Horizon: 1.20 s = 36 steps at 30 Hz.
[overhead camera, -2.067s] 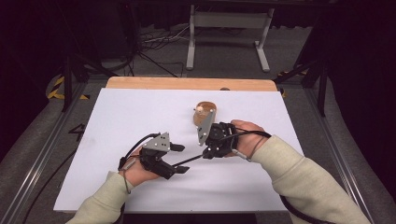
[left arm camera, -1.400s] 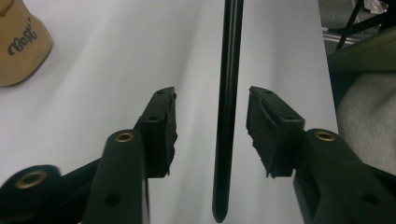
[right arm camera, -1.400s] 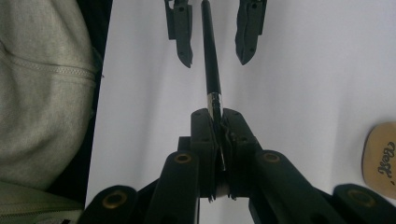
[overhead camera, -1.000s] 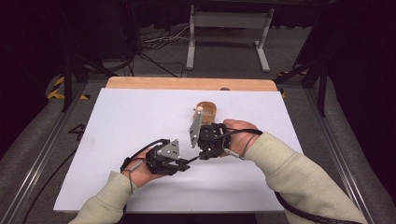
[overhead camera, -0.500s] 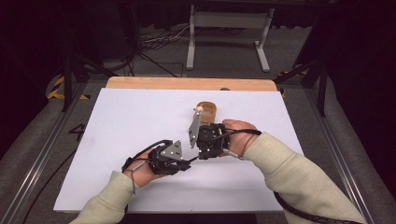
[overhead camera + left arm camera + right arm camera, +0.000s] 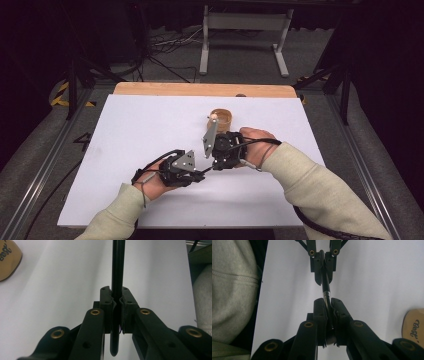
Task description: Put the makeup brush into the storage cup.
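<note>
A slim black pen lies level just above the white table top, held at both ends. My left gripper is shut on one end of the pen, which runs straight on from its tips. My right gripper faces it and is shut on the other end, past a thin silver ring on the pen. Its jaws have just eased open a touch and still pinch the pen. The left gripper shows head-on in the right gripper view.
A small tan round container with dark lettering stands just beyond the right gripper; it also shows at frame edges. A wooden board edge borders the table's far side. A pale sleeve lies close at the left.
The two grippers have come together since the earliest frame: the left hand moved right, up to the right gripper. Over the last second nothing visibly moved.
</note>
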Motion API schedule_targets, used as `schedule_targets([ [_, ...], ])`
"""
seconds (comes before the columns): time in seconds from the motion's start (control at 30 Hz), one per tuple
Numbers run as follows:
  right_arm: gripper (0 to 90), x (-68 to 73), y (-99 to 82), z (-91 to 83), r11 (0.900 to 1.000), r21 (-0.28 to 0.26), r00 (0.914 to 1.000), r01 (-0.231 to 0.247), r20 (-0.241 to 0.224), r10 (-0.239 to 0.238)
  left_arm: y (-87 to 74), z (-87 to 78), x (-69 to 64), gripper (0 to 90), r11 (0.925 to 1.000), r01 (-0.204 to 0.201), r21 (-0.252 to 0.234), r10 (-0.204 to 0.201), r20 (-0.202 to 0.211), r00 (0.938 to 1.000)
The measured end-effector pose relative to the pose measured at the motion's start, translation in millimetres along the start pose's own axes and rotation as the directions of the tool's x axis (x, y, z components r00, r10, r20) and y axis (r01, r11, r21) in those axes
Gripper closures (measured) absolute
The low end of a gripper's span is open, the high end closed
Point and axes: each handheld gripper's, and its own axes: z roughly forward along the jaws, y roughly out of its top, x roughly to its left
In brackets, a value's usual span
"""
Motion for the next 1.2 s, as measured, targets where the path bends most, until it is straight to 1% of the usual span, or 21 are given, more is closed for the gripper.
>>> schedule_targets([
  [0.13,71.0,1.3,-2.0,-1.8,0.9997,-0.020,0.9999,0.013,0.011,-0.013,-1.3,0.0,0.6,83.1,0.9999,0.009,-0.008,-0.009,-0.003,1.0000],
  [0.17,67.8,1.8,-2.8,-2.0,0.9996,-0.027,0.9998,0.012,0.014,-0.011,-1.5,-1.0,1.8,83.1,1.0000,0.003,-0.004,-0.003,-0.003,1.0000],
  [0.23,58.9,1.9,-5.4,-3.0,0.9989,-0.045,0.9995,0.016,0.029,-0.015,-2.4,-1.7,2.2,83.2,0.9997,0.014,-0.018,-0.015,-0.003,0.9999],
  [0.3,50.0,2.3,-8.5,-4.3,0.9973,-0.073,0.9991,0.004,0.043,-0.001,-3.3,-2.1,3.0,83.1,0.9993,0.022,-0.032,-0.022,0.000,0.9998],
  [0.33,41.4,1.9,-11.6,-5.7,0.9945,-0.105,0.9984,0.000,0.057,0.006,-3.7,-2.3,3.3,83.2,0.9992,0.022,-0.034,-0.022,-0.001,0.9998],
  [0.37,31.5,1.3,-13.3,-6.0,0.9919,-0.126,0.9972,0.006,0.074,0.003,-3.9,-2.3,3.5,83.1,0.9990,0.021,-0.038,-0.021,-0.001,0.9998],
  [0.4,21.4,1.5,-14.9,-6.3,0.9896,-0.144,0.9954,0.000,0.095,0.014,-4.2,-2.6,4.1,83.1,0.9990,0.021,-0.040,-0.021,0.002,0.9998],
  [0.43,18.5,1.6,-17.7,-6.7,0.9851,-0.171,0.9930,-0.021,0.111,0.040,-4.4,-3.0,4.0,83.1,0.9989,0.027,-0.038,-0.027,-0.001,0.9996],
  [0.5,13.0,3.0,-22.0,-8.1,0.9790,-0.201,0.9909,-0.035,0.120,0.060,-4.9,-3.3,3.9,83.1,0.9986,0.031,-0.042,-0.031,0.002,0.9995],
  [0.53,10.8,3.7,-24.4,-8.8,0.9744,-0.221,0.9885,-0.044,0.131,0.074,-5.3,-3.3,4.4,83.1,0.9986,0.027,-0.046,-0.027,-0.001,0.9996],
  [0.6,5.4,4.6,-29.1,-10.5,0.9650,-0.255,0.9844,-0.062,0.144,0.102,-6.1,-4.1,5.1,83.1,0.9982,0.034,-0.050,-0.034,-0.001,0.9994],
  [0.63,4.5,5.6,-32.4,-11.6,0.9552,-0.286,0.9804,-0.076,0.153,0.124,-6.3,-4.6,5.6,83.1,0.9979,0.035,-0.054,-0.035,-0.001,0.9994],
  [0.67,4.5,6.2,-35.3,-12.9,0.9459,-0.313,0.9788,-0.085,0.151,0.138,-6.8,-5.2,6.1,83.1,0.9977,0.037,-0.057,-0.037,-0.002,0.9993],
  [0.8,2.1,9.2,-47.6,-15.4,0.9093,-0.406,0.9665,-0.092,0.183,0.180,-9.0,-6.6,7.2,83.1,0.9951,0.045,-0.089,-0.045,-0.001,0.9990],
  [0.83,2.0,9.6,-52.9,-15.8,0.8939,-0.435,0.9624,-0.106,0.181,0.203,-9.7,-6.9,7.5,83.1,0.9942,0.041,-0.100,-0.041,0.000,0.9992],
  [0.93,1.7,11.1,-64.6,-15.5,0.8544,-0.503,0.9519,-0.132,0.177,0.250,-11.9,-7.5,7.4,83.1,0.9889,0.048,-0.141,-0.048,-0.001,0.9988],
  [0.97,1.4,12.0,-67.6,-15.1,0.8453,-0.518,0.9480,-0.132,0.184,0.260,-12.5,-7.3,7.5,83.1,0.9872,0.049,-0.152,-0.049,0.000,0.9988],
  [1.03,1.4,13.8,-72.8,-13.4,0.8226,-0.552,0.9459,-0.135,0.175,0.273,-13.6,-7.2,8.1,83.1,0.9840,0.052,-0.170,-0.053,-0.002,0.9986],
  [1.1,1.4,16.1,-76.2,-10.9,0.8093,-0.573,0.9395,-0.130,0.189,0.285,-14.8,-6.9,8.0,83.0,0.9793,0.065,-0.192,-0.067,-0.002,0.9978],
  [1.13,1.6,16.9,-77.5,-9.5,0.8025,-0.583,0.9387,-0.127,0.191,0.287,-15.4,-6.6,7.7,83.0,0.9763,0.075,-0.203,-0.077,0.001,0.9970],
  [1.2,1.3,18.5,-80.1,-5.8,0.7854,-0.605,0.9351,-0.132,0.187,0.301,-17.5,-5.8,7.4,83.0,0.9661,0.099,-0.239,-0.100,0.009,0.9950],
])
